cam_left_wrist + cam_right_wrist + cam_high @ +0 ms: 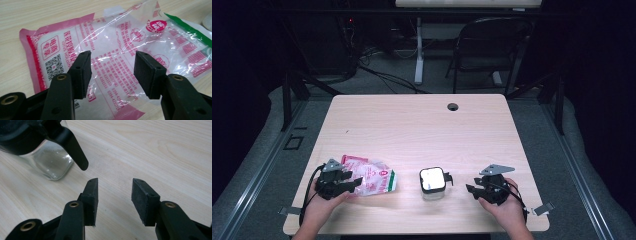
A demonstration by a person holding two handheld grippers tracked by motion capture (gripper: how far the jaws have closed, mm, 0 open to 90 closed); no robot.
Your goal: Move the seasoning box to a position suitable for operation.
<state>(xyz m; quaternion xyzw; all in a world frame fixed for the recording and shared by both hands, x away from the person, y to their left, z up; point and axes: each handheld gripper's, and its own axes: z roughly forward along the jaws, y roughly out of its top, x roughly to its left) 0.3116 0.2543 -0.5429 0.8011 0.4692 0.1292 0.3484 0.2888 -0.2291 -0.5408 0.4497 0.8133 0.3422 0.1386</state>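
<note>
Both grippers rest near the glass jar [432,183] on the table [412,125]: left gripper [357,182] open-jawed over the plastic bag [372,175], right gripper [469,189] open-jawed, empty.

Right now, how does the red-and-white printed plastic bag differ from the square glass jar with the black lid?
The red-and-white printed plastic bag lies flat and crinkled; the square glass jar with the black lid stands upright and rigid. The bag is under the open left gripper; the jar stands apart from the open right gripper. The bag spreads wider. Both rest on the wooden table.
</note>
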